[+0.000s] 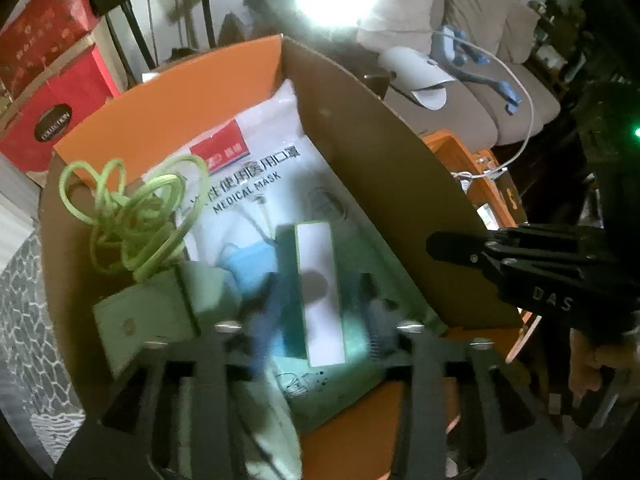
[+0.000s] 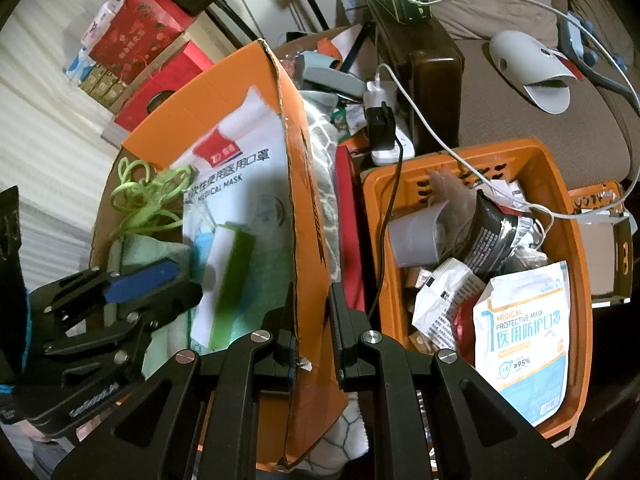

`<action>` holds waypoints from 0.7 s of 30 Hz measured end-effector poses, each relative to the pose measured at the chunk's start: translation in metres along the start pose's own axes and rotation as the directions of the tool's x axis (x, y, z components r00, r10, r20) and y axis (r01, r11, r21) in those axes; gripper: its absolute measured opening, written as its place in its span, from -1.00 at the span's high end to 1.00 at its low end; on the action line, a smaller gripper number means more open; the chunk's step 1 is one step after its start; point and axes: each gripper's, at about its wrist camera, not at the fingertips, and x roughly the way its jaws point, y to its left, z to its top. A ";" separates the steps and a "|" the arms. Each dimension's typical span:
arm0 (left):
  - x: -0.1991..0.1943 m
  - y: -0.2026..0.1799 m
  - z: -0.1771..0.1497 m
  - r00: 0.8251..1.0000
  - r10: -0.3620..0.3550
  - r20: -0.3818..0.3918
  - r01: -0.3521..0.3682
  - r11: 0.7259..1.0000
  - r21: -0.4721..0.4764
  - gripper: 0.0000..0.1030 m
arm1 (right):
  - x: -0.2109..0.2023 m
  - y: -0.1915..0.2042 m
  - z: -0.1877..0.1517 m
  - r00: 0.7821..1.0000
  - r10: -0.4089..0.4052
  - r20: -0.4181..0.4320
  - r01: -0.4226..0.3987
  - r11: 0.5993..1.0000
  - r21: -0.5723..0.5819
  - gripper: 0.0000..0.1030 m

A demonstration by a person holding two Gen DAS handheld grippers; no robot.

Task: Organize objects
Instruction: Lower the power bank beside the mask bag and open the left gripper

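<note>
An orange cardboard box (image 1: 380,160) stands open and holds a white medical mask pack (image 1: 256,176), a tangled green cord (image 1: 132,216) and a pale green carton (image 1: 144,312). A small white-and-green box (image 1: 320,292), blurred, lies over the mask pack between my left gripper's (image 1: 318,326) spread fingers, and neither pad touches it. The right wrist view shows that left gripper (image 2: 180,284) low inside the box beside the small box (image 2: 228,280). My right gripper (image 2: 312,356) is shut on the cardboard box's side wall (image 2: 312,240). It reaches in from the right (image 1: 440,246) in the left wrist view.
Right of the cardboard box stands an orange plastic basket (image 2: 520,156) crammed with mask packs, a grey cup and foil bags. A power strip with chargers (image 2: 384,128) and a white cable lie behind it. A sofa (image 2: 500,92) is at the back, red gift boxes (image 2: 140,32) at far left.
</note>
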 end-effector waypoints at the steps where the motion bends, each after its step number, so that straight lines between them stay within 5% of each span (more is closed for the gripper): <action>1: -0.006 0.000 -0.001 1.000 0.010 0.025 -0.010 1.000 0.003 -0.11 | 0.000 0.000 0.000 1.000 0.001 -0.001 -0.001 1.000 0.001 0.76; 3: -0.016 0.001 -0.001 0.998 0.021 0.060 -0.021 1.000 0.000 -0.33 | -0.001 0.000 0.001 1.000 0.000 0.001 0.000 1.000 0.001 0.76; 10: -0.042 0.008 -0.001 0.991 0.042 0.130 -0.041 0.999 -0.009 -0.59 | 0.000 0.000 0.000 1.000 0.002 0.000 -0.002 1.000 0.001 0.76; 21: -0.068 0.031 -0.001 0.980 0.061 0.189 -0.049 0.996 -0.068 -0.82 | -0.001 0.001 0.000 1.000 0.004 0.001 -0.004 1.000 0.004 0.76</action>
